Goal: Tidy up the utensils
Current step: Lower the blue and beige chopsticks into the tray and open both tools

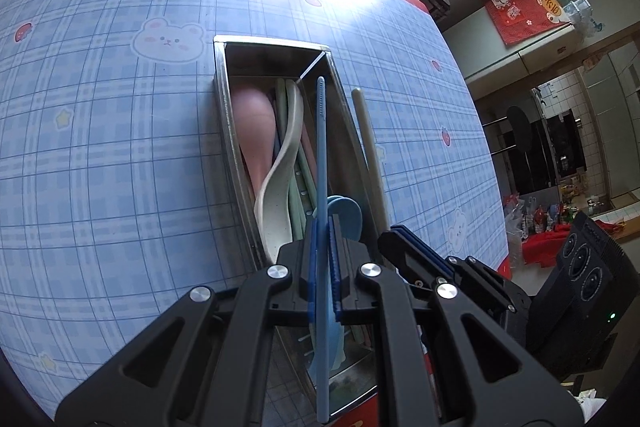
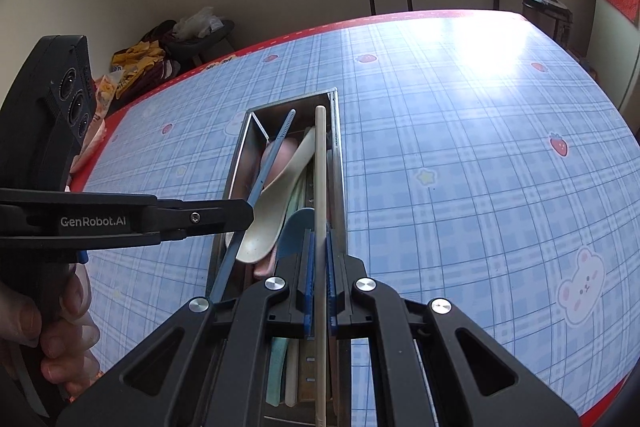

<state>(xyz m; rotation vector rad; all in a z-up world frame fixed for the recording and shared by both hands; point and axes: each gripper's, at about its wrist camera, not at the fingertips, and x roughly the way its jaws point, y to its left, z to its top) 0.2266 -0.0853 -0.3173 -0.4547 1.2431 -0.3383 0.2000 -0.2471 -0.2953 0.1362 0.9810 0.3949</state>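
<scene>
The left gripper (image 1: 323, 259) was clamped tight on a thin blue chopstick (image 1: 321, 155), which ran straight toward twelve o'clock over the steel utensil box (image 1: 224, 115). The right gripper (image 2: 319, 267) was likewise closed hard on a cream chopstick (image 2: 320, 167), its tip at twelve o'clock above the box's right wall. Inside the box lay a cream spoon (image 2: 272, 203), a pink spoon (image 1: 254, 123) and a blue spoon (image 1: 347, 213). The box sat mid-table on the blue plaid tablecloth (image 2: 480, 155).
</scene>
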